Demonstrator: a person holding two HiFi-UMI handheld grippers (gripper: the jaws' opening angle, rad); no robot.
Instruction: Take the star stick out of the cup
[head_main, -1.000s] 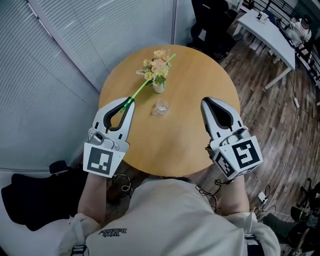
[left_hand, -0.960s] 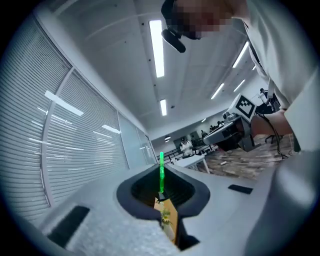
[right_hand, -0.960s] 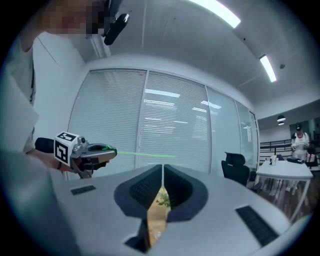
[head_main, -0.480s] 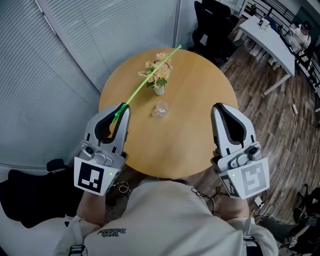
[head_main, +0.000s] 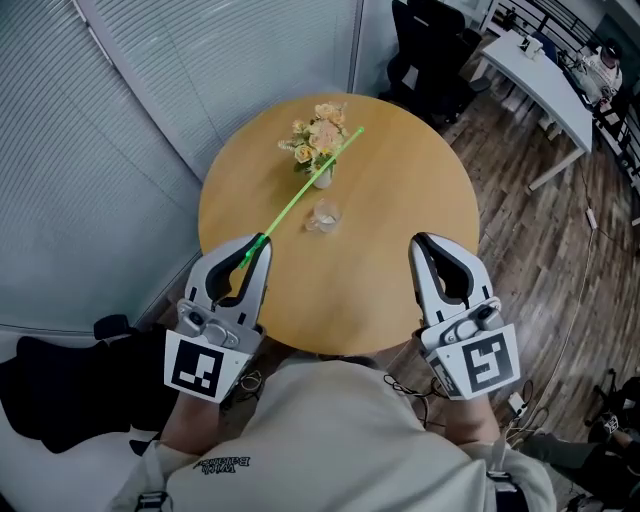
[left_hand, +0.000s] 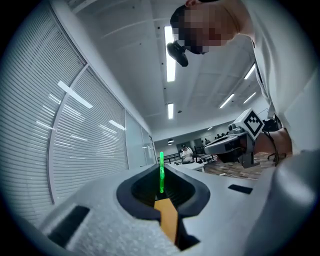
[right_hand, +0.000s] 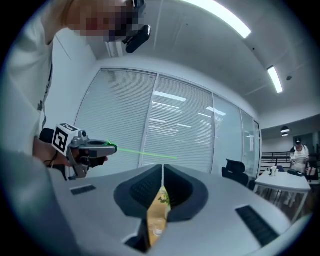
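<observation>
The left gripper is clenched on the end of the green star stick, which slants out over the round table clear of the glass cup, while the right gripper hangs closed and empty.
</observation>
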